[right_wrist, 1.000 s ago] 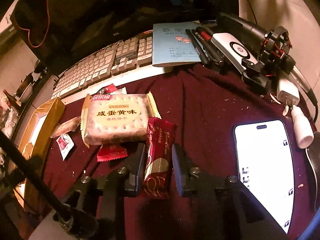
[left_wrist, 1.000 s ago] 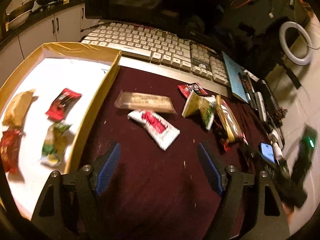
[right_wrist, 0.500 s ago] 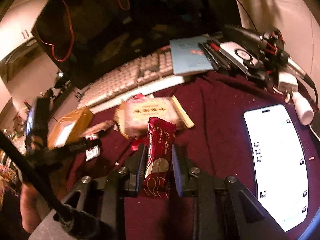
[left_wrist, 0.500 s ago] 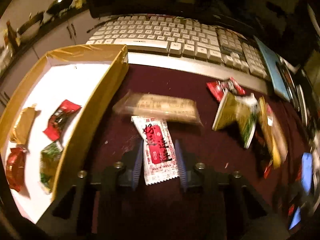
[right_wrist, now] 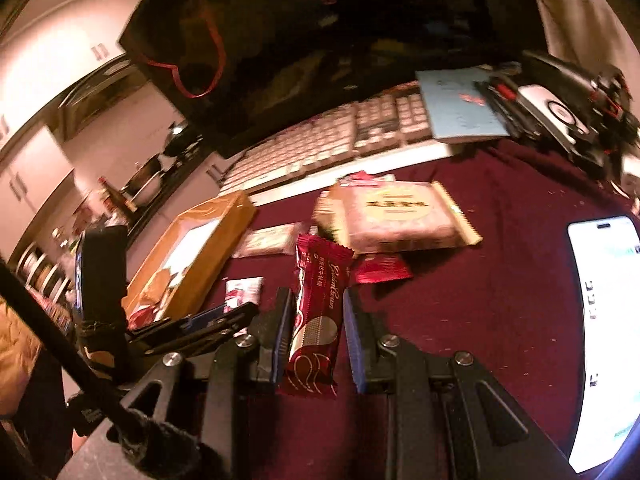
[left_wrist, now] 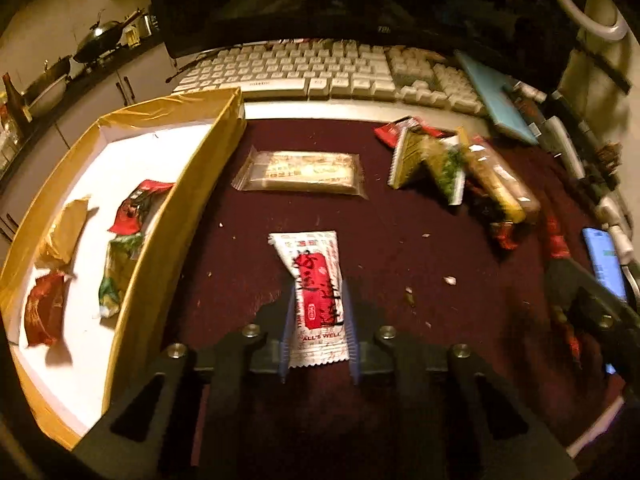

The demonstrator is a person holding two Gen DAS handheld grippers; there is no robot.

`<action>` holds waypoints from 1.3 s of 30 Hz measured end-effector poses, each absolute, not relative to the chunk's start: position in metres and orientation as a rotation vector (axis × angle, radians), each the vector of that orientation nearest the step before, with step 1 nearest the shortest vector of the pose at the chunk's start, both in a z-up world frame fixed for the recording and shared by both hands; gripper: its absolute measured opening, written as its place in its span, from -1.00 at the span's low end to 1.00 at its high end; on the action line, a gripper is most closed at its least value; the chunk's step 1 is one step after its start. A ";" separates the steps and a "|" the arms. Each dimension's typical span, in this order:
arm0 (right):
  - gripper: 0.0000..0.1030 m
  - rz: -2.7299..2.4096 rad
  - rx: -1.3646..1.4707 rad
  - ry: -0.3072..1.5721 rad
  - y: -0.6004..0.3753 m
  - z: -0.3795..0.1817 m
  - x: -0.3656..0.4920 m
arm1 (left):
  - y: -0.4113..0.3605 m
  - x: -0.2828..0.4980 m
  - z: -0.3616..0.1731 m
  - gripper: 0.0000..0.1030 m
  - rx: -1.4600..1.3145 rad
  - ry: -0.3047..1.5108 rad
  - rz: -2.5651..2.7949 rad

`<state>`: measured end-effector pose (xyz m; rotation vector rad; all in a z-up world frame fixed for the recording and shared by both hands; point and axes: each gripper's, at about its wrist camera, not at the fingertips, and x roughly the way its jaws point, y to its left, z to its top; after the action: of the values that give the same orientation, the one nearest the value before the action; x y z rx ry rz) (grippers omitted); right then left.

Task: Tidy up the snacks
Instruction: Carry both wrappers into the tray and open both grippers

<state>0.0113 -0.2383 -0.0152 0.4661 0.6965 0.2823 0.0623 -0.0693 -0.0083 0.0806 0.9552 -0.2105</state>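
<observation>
My left gripper (left_wrist: 318, 332) is shut on a white snack packet with a red label (left_wrist: 314, 292), held above the dark red cloth. The yellow-walled box (left_wrist: 176, 216) with a white floor lies to its left and holds several wrapped snacks (left_wrist: 124, 208). My right gripper (right_wrist: 316, 332) is shut on a dark red snack bar (right_wrist: 316, 312), lifted above the cloth. A clear-wrapped biscuit bar (left_wrist: 302, 170) and a pile of snacks (left_wrist: 452, 168) lie on the cloth. In the right wrist view the big biscuit pack (right_wrist: 396, 216) and the box (right_wrist: 192, 256) lie ahead.
A white keyboard (left_wrist: 320, 74) and dark monitor stand behind the cloth. A blue booklet (right_wrist: 460, 108), pens and camera gear (right_wrist: 568, 104) sit at the back right. A lit phone (right_wrist: 608, 320) lies on the right. The left gripper (right_wrist: 192, 328) shows in the right wrist view.
My left gripper closed on the white packet and lifted it. My right gripper, holding the red bar, rose and swung left towards the box.
</observation>
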 end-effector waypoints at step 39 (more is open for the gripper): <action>-0.44 0.718 0.369 0.950 -0.020 -0.010 0.140 | 0.112 0.041 -0.003 -0.43 -0.174 1.014 -0.046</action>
<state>0.1402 -0.0199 -0.0104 0.3693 0.9498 0.7178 0.0410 0.1118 -0.0029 -0.1741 1.0138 -0.0461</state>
